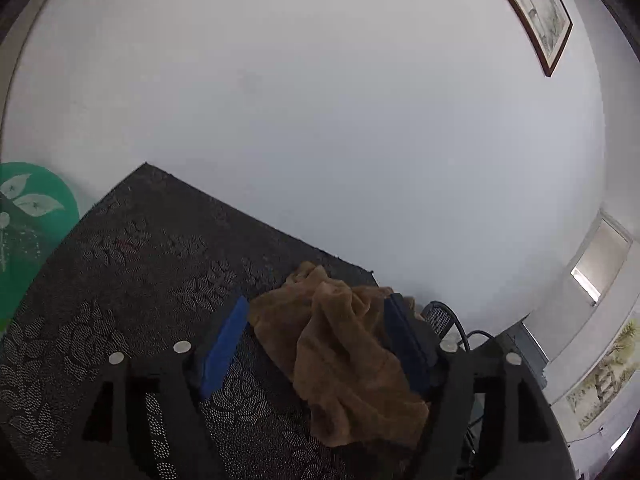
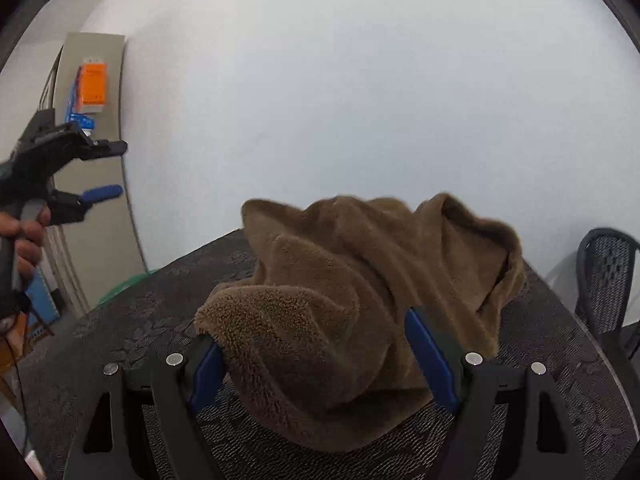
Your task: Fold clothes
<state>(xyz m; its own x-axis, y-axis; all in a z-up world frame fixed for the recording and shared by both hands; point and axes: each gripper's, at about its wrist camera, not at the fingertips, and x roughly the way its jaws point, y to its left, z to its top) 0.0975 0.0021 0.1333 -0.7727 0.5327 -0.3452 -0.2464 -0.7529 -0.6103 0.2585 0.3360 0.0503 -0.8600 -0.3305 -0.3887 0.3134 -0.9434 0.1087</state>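
A fluffy brown towel (image 2: 360,272) sits in a crumpled heap on the dark patterned table (image 2: 140,320). My right gripper (image 2: 310,326) stands wide open around the heap's near end. The towel bulges between its blue pads and one corner lies over the left fingertip; neither pad pinches it. My left gripper (image 2: 122,168) is held up in a hand (image 2: 28,236) at the far left, well away from the towel, open with nothing between its fingers. In the left wrist view the towel (image 1: 340,352) shows beyond the open left gripper (image 1: 318,300), on the table (image 1: 140,260).
A black mesh chair (image 2: 608,276) stands past the table's right edge. A green round board (image 1: 36,216) leans by the table's far left. A white wall runs behind the table, with an orange box (image 2: 93,84) on a panel at the left.
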